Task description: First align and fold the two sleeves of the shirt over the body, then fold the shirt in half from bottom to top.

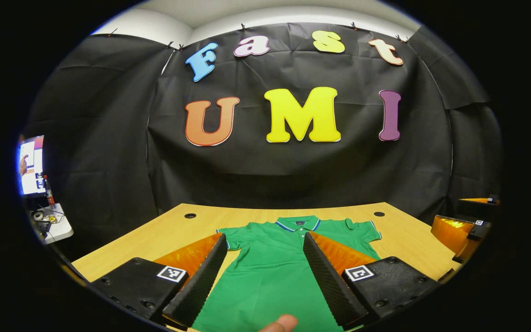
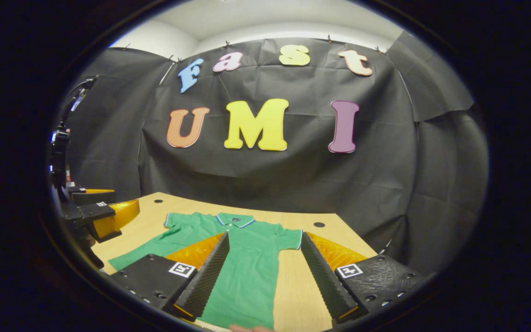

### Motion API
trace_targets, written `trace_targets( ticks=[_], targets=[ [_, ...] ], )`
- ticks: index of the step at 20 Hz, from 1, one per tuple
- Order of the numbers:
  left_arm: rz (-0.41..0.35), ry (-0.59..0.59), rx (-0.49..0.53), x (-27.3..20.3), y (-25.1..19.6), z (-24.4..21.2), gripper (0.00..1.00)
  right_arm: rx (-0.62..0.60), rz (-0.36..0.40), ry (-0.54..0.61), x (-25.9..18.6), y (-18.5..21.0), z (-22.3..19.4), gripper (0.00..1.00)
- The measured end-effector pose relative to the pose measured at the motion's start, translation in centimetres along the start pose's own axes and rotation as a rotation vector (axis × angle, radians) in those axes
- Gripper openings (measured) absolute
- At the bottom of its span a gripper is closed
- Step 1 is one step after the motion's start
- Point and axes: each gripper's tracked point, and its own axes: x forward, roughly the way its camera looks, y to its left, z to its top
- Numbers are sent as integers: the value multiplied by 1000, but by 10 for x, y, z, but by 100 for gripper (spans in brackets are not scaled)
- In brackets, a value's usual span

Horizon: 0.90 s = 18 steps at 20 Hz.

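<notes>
Both pairs of jaws stand spread and grasp nothing: the left gripper (image 1: 263, 276) hangs above the body of the green shirt (image 1: 274, 267), while the right gripper (image 2: 265, 276) hangs over the shirt's right edge. The shirt lies flat and face up on the wooden table (image 1: 164, 230), collar away from the person, both sleeves out to the sides and not yet folded. This spread-out layout likely lets each gripper reach its own sleeve (image 2: 288, 239).
</notes>
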Motion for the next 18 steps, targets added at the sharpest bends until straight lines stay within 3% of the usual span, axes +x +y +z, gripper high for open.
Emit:
trace_targets(
  ticks=[18],
  targets=[
    [8, -5, 14, -2, 2, 0, 100, 14, -22, 29, 13, -11, -9, 95]
  ],
)
